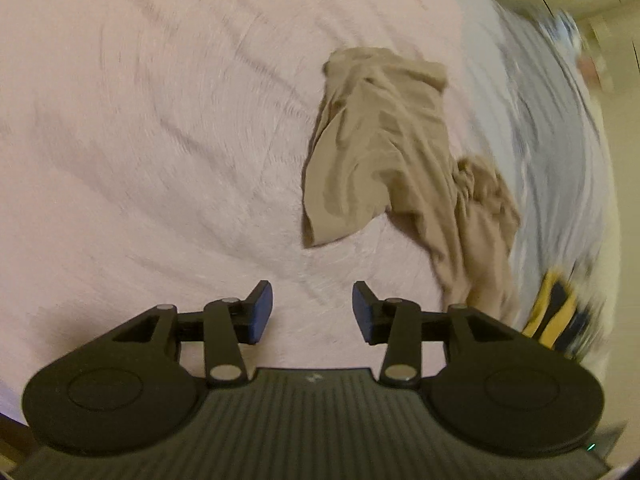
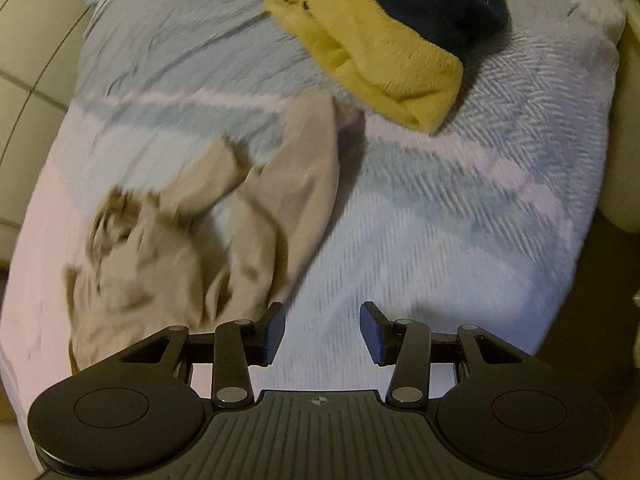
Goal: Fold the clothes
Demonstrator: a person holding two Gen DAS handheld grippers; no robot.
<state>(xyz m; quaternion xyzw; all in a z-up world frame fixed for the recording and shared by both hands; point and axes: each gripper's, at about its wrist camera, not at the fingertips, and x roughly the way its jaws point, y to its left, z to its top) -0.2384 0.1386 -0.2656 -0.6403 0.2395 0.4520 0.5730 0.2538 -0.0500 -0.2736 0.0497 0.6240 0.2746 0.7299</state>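
Observation:
A crumpled tan garment [image 1: 396, 152] lies on the pink bedsheet [image 1: 160, 120], ahead and to the right of my left gripper [image 1: 312, 312]. That gripper is open and holds nothing, hovering over bare sheet. In the right wrist view the same tan garment [image 2: 208, 232] lies bunched to the left of my right gripper [image 2: 323, 332], whose left fingertip is close to the cloth's edge. The right gripper is open too, with nothing between its blue pads. Both views are blurred by motion.
A yellow and dark navy fleece garment [image 2: 384, 32] is heaped at the far end of the bed, also seen at the right edge as the fleece [image 1: 556, 312]. A pale blue-grey woven blanket [image 2: 460, 200] covers that part. Cream wall panels [image 2: 28, 40] border the bed.

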